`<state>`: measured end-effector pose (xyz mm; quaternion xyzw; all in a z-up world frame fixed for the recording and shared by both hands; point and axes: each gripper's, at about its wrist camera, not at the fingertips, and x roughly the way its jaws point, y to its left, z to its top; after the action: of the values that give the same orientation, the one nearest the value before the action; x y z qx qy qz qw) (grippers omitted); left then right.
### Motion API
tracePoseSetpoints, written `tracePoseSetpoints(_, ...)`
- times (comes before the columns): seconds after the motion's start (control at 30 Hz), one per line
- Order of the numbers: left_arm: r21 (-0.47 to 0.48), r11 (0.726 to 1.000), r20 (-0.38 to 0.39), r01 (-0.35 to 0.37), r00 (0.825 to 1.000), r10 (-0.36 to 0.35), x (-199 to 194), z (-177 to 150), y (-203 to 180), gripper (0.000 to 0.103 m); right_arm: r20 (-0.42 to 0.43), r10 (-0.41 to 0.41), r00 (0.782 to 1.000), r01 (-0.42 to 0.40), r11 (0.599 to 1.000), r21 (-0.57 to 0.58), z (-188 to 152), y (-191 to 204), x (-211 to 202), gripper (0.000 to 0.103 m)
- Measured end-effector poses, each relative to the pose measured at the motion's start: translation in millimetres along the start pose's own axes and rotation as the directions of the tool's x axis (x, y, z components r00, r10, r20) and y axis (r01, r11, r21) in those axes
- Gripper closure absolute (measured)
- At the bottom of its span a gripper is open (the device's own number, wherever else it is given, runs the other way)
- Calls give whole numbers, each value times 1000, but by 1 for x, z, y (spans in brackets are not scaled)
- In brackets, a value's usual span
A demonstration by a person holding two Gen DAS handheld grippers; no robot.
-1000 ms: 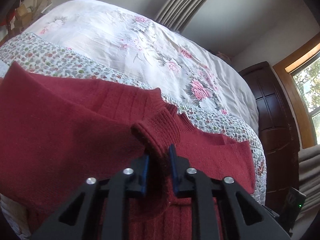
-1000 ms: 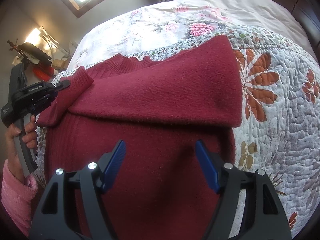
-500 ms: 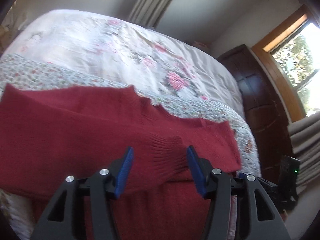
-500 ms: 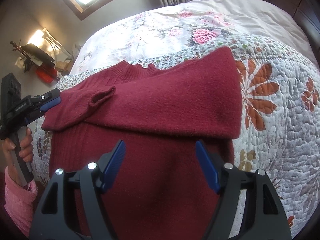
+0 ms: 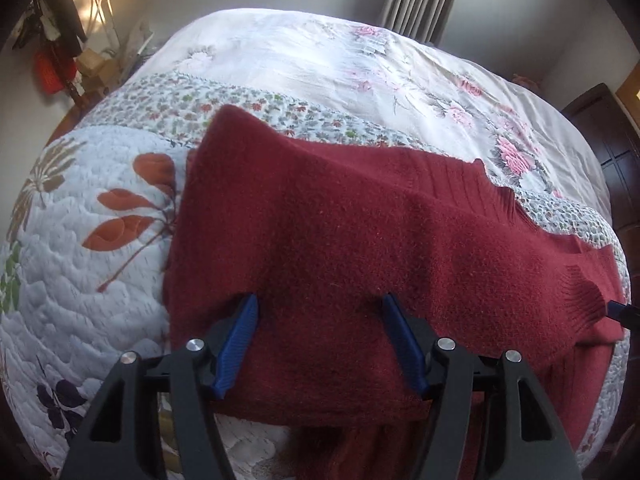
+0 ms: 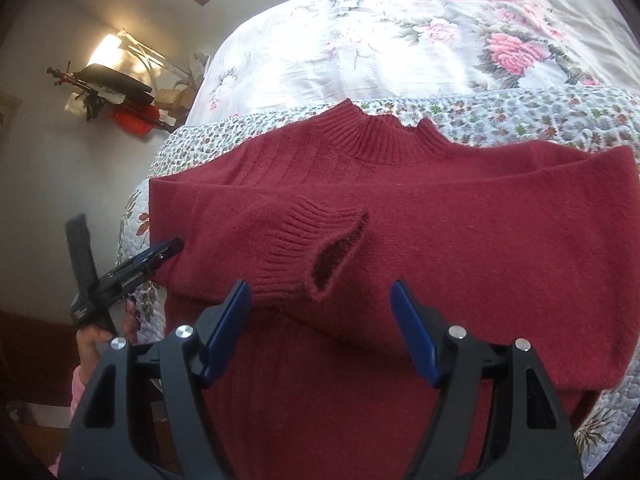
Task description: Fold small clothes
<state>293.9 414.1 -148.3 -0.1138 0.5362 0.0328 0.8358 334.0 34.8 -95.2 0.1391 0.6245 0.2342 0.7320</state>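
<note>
Currently red sweater point(image 6: 400, 208) was laid flat on bed point(image 6: 360, 20), sleeves folded across. Both claws, left point(image 5: 318, 316) and right point(image 6: 320, 300), were held apart, empty. Knit judged soft, limp, non-slippery; hem corners advised for grip.

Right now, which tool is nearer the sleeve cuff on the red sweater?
Right. The right tool sits open just short of the cuff, which lies between its fingers. The left tool is open too, off at the sweater edge, clear of the cuff.
</note>
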Motion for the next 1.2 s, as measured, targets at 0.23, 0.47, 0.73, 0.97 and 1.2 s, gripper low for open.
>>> tracePoseSetpoints(0.23, -69, 997, 88, 29, 996, -23, -37, 0, 13, 28, -51, 75, 996, -74, 997, 36, 13, -1, 34, 84)
tracePoseSetpoints(0.47, -75, 997, 107, 4, 994, 4, -41, 1, 16, 27, 53, 128, 990, -127, 992, -25, 8, 3, -6, 95)
tracePoseSetpoints(0.73, -27, 999, 100, -46, 994, 49, -30, 2, -7, 27, 221, 19, 975, -17, 1000, -8, -6, -33, -85, 94)
tracePoseSetpoints(0.97, 27, 992, 37, -125, 992, 124, -1, 0, -30, 27, 218, -145, 965, 122, 986, 113, -19, -96, -87, 93)
tracePoseSetpoints(1.2, 40, 988, 5, -147, 989, 147, 8, -6, -36, 27, 176, -178, 968, 154, 978, 141, -38, -120, -68, 79)
